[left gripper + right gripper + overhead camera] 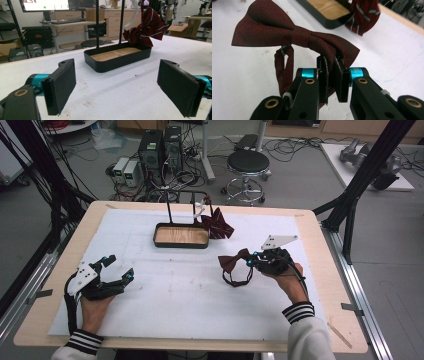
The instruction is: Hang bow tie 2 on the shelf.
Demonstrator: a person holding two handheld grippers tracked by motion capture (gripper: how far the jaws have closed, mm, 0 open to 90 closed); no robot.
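At the left of the high view, the left gripper (116, 268) rests low over the white sheet of the bench (45, 310), held from below by the person's left hand (92, 312); its jaws stand wide apart with nothing between them, and in the left gripper view the two black pads (61, 85) frame bare sheet. Straight beyond that gap sits the black tray (117, 58) with its wooden floor and two thin upright posts, near the far middle of the bench. A striped dark-red bow tie (147, 26) hangs at the tray's right end, touching its rim (from what it hangs cannot be told). Further right, well apart from the tray, the plain maroon bow tie (235, 262) is at the tip of the right gripper (251, 261), which the right hand (287, 282) holds. In the right gripper view the jaws are closed on one wing of this bow tie (294, 35), the fabric pinched between the pads; the knot and the other wing spread out to the left beyond them, and the neck strap (284, 67) dangles in a loop to the sheet.
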